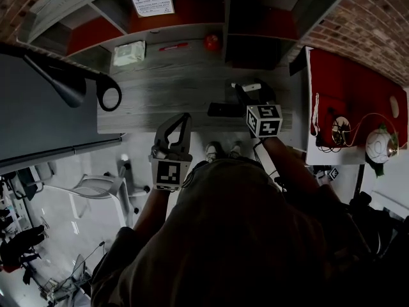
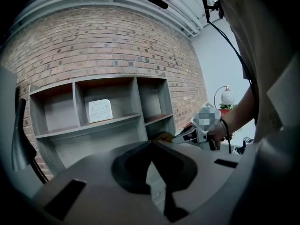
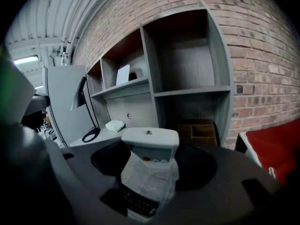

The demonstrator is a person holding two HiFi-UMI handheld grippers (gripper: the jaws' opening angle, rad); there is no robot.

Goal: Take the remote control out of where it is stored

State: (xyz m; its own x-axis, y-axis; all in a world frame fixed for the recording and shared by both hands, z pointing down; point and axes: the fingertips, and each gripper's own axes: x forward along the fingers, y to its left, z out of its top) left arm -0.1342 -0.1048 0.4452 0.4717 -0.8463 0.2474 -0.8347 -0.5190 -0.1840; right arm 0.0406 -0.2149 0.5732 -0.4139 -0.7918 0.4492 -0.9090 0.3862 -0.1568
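Already, our right gripper [image 3: 151, 168] pinches the remote control [image 3: 150, 142] clear of the shelf unit [image 3: 187, 91]; our left gripper [image 2: 152, 145] is pressed together, empty.

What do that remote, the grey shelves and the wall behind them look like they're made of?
The remote control looks like pale grey plastic, smooth and matt; a wrinkled clear film, probably plastic, wraps its lower part. The shelf unit seems grey board with a wood-grain surface, perhaps laminate. The wall is bare brick with pale mortar lines.
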